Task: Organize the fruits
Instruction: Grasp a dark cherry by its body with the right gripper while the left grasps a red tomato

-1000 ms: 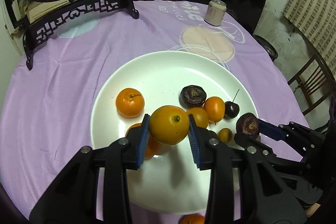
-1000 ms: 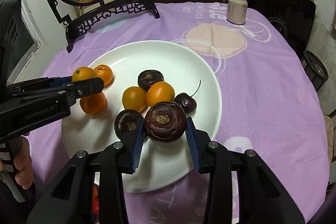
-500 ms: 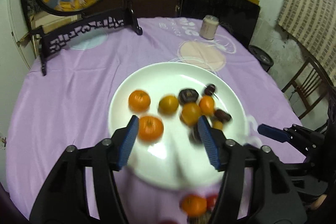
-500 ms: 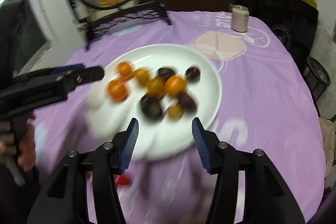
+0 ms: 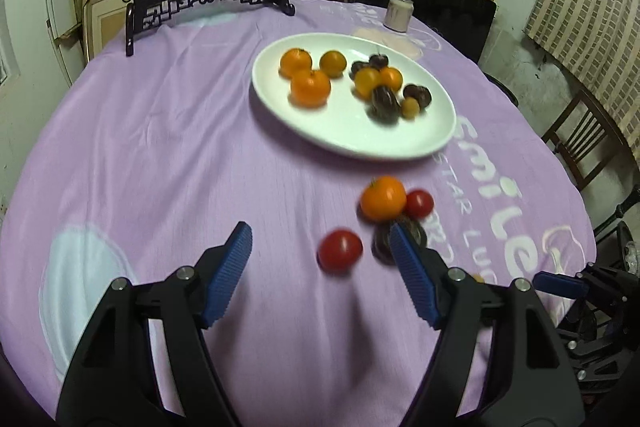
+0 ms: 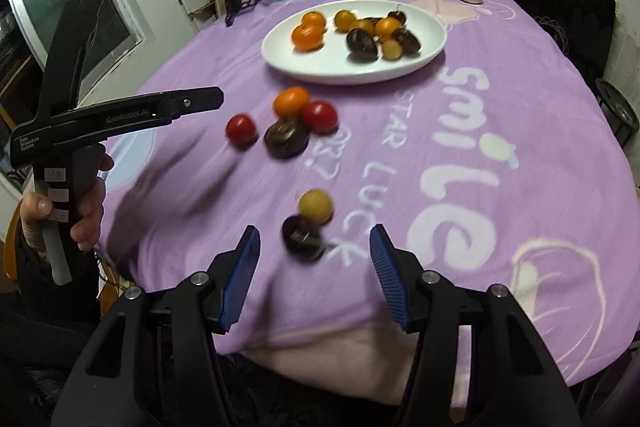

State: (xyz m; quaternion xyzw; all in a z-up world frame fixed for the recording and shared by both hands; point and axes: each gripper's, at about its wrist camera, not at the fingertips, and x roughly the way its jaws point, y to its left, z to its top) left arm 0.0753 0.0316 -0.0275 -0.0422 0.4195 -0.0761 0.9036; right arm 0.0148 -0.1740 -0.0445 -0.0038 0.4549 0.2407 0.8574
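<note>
Fingers of both grippers stand wide apart and hold nothing. The left gripper (image 5: 320, 273) hangs over the near part of the counter (image 5: 160, 147), which is draped in a purple cloth, with a red tomato (image 5: 340, 255) between its blue pads, lying on the cloth. Just beyond that tomato sit an orange (image 5: 383, 197), a second red tomato (image 5: 419, 203) touching it on the right, and a dark purple fruit (image 6: 286, 137) just near of them, partly hidden in the left view by the right pad. The right gripper (image 6: 314, 277) hovers near the counter's near edge; between its pads lie a small yellow fruit (image 6: 315, 205) and a dark cherry (image 6: 301, 238), touching each other. Farther off, the white plate (image 5: 360, 135) carries three oranges on its left and a cluster of dark and orange fruits on its right. A can (image 5: 398, 12) stands at the far edge.
</note>
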